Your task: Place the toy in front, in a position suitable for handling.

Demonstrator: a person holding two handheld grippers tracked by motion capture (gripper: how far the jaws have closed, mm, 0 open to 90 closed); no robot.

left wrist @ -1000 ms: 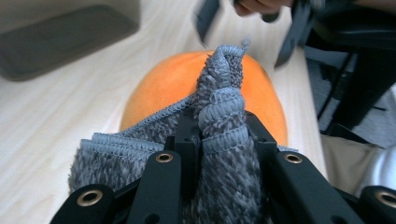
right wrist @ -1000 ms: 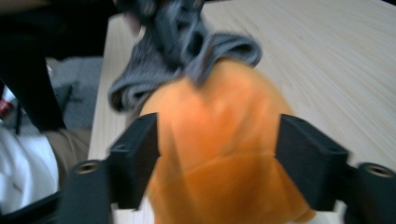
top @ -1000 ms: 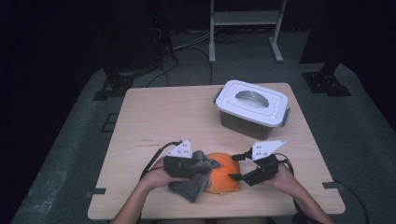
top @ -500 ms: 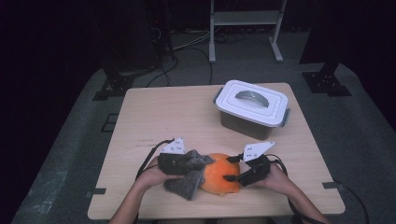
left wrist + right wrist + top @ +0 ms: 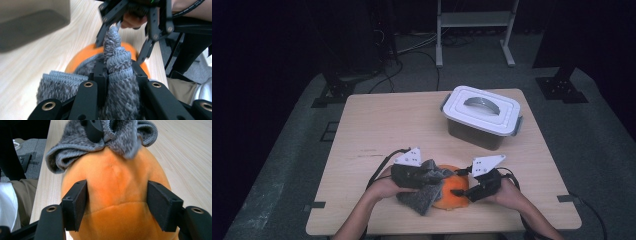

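An orange plush toy lies on the wooden table near its front edge. A grey knitted cloth drapes over the toy's left side. My left gripper is shut on a bunched fold of that cloth, with the orange toy just beyond it. My right gripper comes in from the right. Its jaws have just been closing, and its pads now press both sides of the toy. The cloth covers the toy's far end there.
A white lidded container with a handle on top stands at the back right of the table. A person's forearms come in over the front edge. A metal shelf frame and cables are on the floor behind the table.
The right gripper's jaws have drawn in on the orange toy. Both hands have stayed about where they were, and the left gripper keeps its hold on the cloth.
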